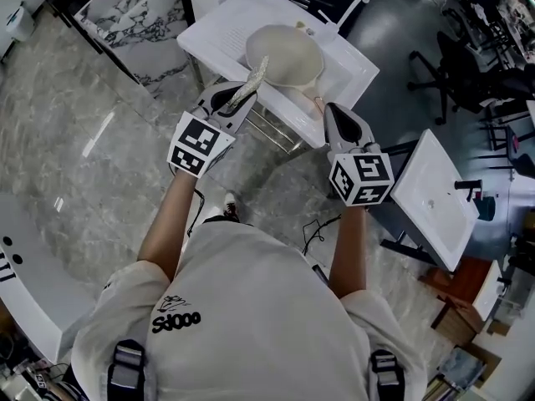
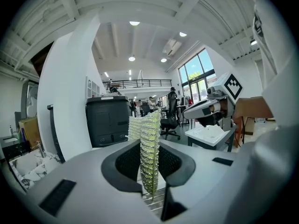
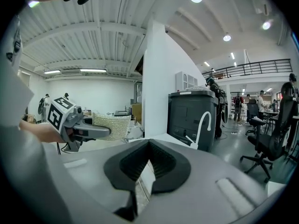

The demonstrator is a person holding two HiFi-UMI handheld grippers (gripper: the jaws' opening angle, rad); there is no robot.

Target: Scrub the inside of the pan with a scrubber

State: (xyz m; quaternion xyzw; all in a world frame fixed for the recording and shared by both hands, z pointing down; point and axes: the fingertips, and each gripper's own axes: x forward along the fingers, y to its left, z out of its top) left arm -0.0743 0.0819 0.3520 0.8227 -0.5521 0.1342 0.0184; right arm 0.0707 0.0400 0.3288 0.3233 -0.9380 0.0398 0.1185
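Head view, pan: the pan (image 1: pixel 284 55) sits on a white sink top (image 1: pixel 221 23), near its front edge, ahead of both grippers.
Head view, scrubber: the scrubber (image 1: pixel 253 79) sticks out of the left gripper (image 1: pixel 236 98) toward the pan's near rim; I cannot tell whether it is touching.
Head view, right gripper: the right gripper (image 1: pixel 333 114) is just beside the pan's near right side, apart from it.
Left gripper view, grip: the jaws are closed on the scrubber (image 2: pixel 149 157), which is pinched edge-on as a thin mesh sheet with most of it standing free above the pads. The pan is out of view.
Right gripper view, jaws: the pads meet at the tips with nothing between them, so this gripper (image 3: pixel 148 146) is closed and empty. No pan is in view.
Risk, pan sliding: nothing steadies the pan, so scrubbing strokes would likely push it across the smooth top or off the near edge.
Risk, scrubber folding: held by a narrow strip, the soft mesh may bend or pull out under pressure.
Risk, aim: the left gripper view misses the pan, so contact inside it would need checking from the head view.
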